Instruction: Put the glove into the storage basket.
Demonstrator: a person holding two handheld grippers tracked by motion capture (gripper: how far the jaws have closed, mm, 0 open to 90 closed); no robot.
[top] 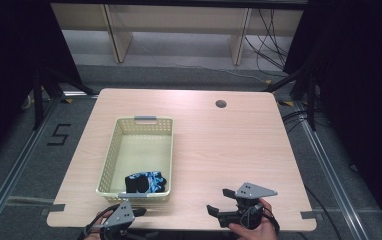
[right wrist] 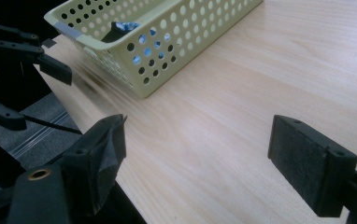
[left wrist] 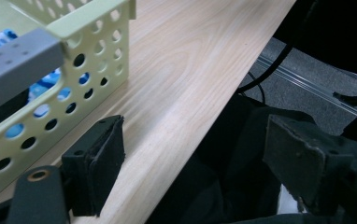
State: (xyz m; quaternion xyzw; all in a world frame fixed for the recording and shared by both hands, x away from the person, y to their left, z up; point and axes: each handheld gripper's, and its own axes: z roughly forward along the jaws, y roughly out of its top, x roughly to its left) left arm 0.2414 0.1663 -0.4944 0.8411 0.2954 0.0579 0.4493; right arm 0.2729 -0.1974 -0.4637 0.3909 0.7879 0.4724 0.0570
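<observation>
**Both grippers empty at near table edge; cloth item in basket**

Position: blue-and-black fabric bundle (top: 145, 182) lies in the near end of the pale yellow basket (top: 110, 155), against its near wall. The left gripper (top: 140, 212) sits at the table's near edge, just in front of the basket's near wall, close to the bundle but outside the basket. The right gripper (top: 218, 201) rests further right on the wooden table (top: 229, 145), well apart from the basket, jaws pointing left toward it.

Gripper state: left gripper's jaws spread wide with nothing between them (left gripper view: one jaw over the table edge, the other beyond it). Right gripper likewise released, bare tabletop between its pads (right wrist: 303, 161).

Appearance of item: soft, crumpled cloth, black portion at left, blue-and-white pattern at right; exact kind of item not discernible. In the right gripper view it shows through the basket's holes.

Materials: basket is rigid plastic, rectangular, walls perforated with round holes, grey handle (top: 145, 119) at each end. Table is light wood-grain laminate, rounded corners. Jaw pads matte black, slightly frayed.
</observation>
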